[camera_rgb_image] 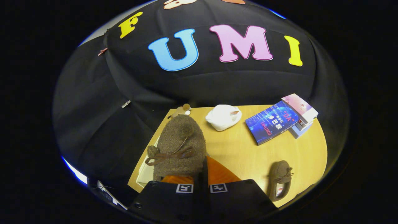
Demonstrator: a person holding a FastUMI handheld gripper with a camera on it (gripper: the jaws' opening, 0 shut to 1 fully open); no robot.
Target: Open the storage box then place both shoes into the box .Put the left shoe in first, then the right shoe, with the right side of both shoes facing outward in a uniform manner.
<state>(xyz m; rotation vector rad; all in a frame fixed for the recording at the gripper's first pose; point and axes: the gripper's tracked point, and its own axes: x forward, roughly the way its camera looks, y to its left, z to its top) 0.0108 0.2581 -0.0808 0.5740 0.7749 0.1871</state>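
Gripper (pixel 200 174) is clamped nearly closed on the brown shoe (pixel 180 146), holding it up over the desk's (pixel 236 155) left edge. Second shoe (pixel 279 179) lies near the desk's front edge.

Not much readable here tbh. The blue book (pixel 272 126), beyond the gripper (pixel 201 174) and off to its right, has "DA" in quote marks on the cover. The rest of its print sits upside down and is too small to make out. Each finger carries a square coded marker (pixel 184 188), no letters on them. The fingers are pinched nearly together on the brown shoe (pixel 180 146). The second shoe (pixel 280 180), right of the fingers, has an insole tag that's unreadable.
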